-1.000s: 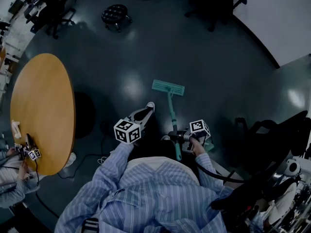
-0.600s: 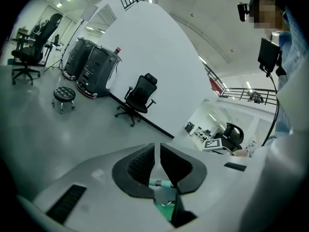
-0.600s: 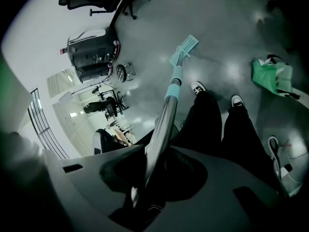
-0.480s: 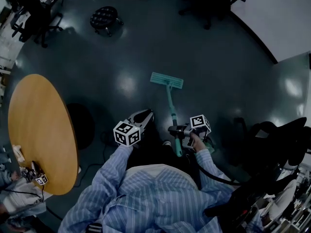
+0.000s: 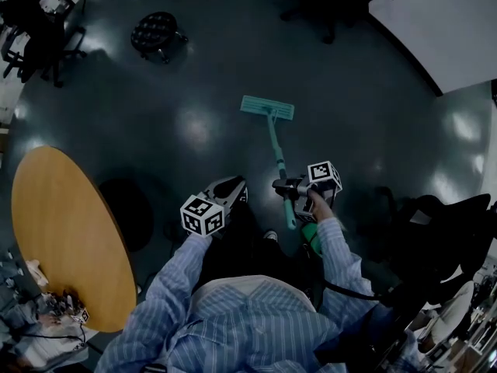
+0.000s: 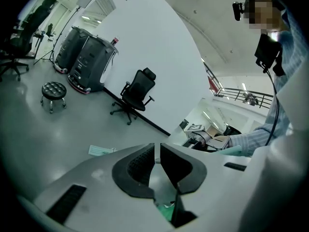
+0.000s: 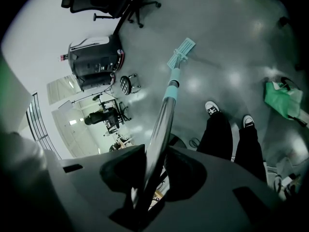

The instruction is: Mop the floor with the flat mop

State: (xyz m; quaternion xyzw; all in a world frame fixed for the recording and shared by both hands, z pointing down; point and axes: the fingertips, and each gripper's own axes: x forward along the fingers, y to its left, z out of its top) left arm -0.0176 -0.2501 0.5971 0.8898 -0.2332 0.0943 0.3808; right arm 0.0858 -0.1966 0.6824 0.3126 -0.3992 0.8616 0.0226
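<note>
The flat mop lies with its teal head [image 5: 267,108] on the dark floor ahead of me, and its handle [image 5: 278,162] slopes back to my right gripper [image 5: 284,186]. That gripper is shut on the handle; in the right gripper view the metal shaft [image 7: 163,115] runs out between the jaws [image 7: 152,170] to the mop head [image 7: 181,52]. My left gripper [image 5: 236,184] hangs left of the handle, apart from it. In the left gripper view its jaws [image 6: 155,152] are together with nothing between them, and the mop head [image 6: 101,151] shows beyond.
A round wooden table [image 5: 70,231] stands at the left. A black stool [image 5: 155,31] and an office chair [image 5: 334,6] are farther ahead, a white wall [image 5: 446,22] at the upper right. A green bag [image 7: 282,98] lies near my feet [image 7: 211,108].
The mop head has slid forward across the floor, away from me, with the right gripper moving forward on the handle. The table has dropped lower in the view.
</note>
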